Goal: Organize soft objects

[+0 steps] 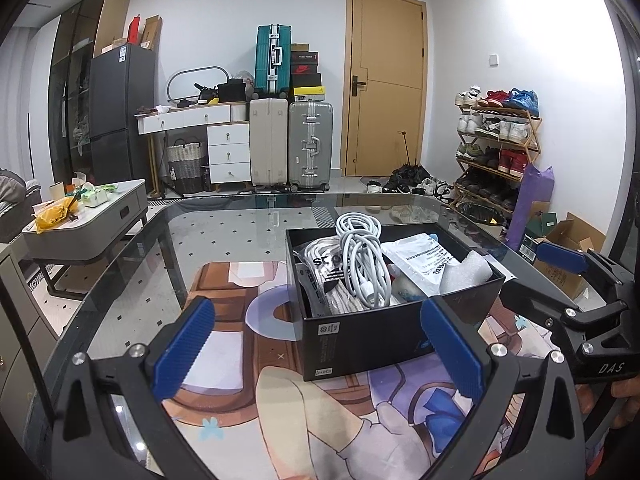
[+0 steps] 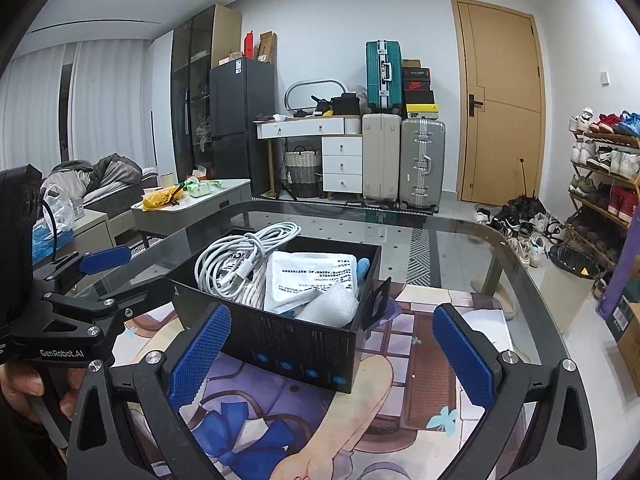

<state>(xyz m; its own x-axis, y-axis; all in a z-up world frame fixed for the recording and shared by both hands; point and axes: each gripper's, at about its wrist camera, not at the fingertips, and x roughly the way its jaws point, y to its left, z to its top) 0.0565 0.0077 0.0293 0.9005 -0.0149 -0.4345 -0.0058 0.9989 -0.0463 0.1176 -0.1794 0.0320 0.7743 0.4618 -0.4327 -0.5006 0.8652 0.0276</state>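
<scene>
One black box (image 1: 360, 332) – inside it one cable coil (image 1: 362, 256), one white packet (image 1: 424, 260), one foam piece (image 1: 466, 272) – and three suitcases (image 1: 310, 144).

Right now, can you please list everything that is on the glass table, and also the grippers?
box: one, black, open, standing on the mat
cable: one coiled bundle, white, in the box, left side
sock pack: one, clear wrap with black logo, in the box under the cable
printed pouch: one, white, in the box, right side
foam piece: one, white, right near corner of the box
blue item: one, mostly hidden behind the pouch
mat: one, cartoon print, on the glass table
left gripper: open, empty
right gripper: open, empty
</scene>
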